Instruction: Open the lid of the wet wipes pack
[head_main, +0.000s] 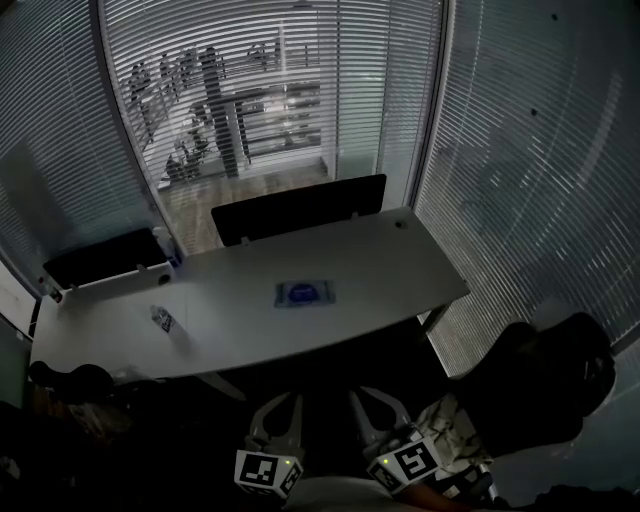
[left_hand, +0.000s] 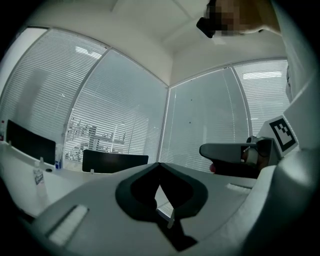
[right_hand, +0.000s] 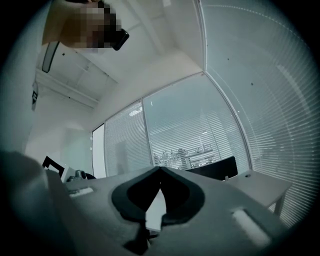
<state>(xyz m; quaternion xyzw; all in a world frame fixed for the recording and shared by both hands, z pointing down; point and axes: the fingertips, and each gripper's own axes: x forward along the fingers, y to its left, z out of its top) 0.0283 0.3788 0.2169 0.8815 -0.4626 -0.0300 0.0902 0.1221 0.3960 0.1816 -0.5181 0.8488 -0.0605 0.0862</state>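
The wet wipes pack (head_main: 303, 293) is a flat blue packet lying in the middle of the pale table (head_main: 400, 270), its lid down. Both grippers hang low at the bottom of the head view, well short of the table's near edge and far from the pack. My left gripper (head_main: 280, 402) has its jaws together with nothing between them; its own view shows the tips (left_hand: 159, 166) meeting. My right gripper (head_main: 372, 396) is also shut and empty (right_hand: 160, 170). Neither gripper view shows the pack. The right gripper (left_hand: 227, 151) also appears from the side in the left gripper view.
A small bottle (head_main: 163, 319) stands on the table's left part. A black screen (head_main: 300, 207) lines the far edge and another (head_main: 103, 256) the left end. A dark office chair (head_main: 545, 375) stands at the right. Glass walls with blinds (head_main: 540, 160) surround the room.
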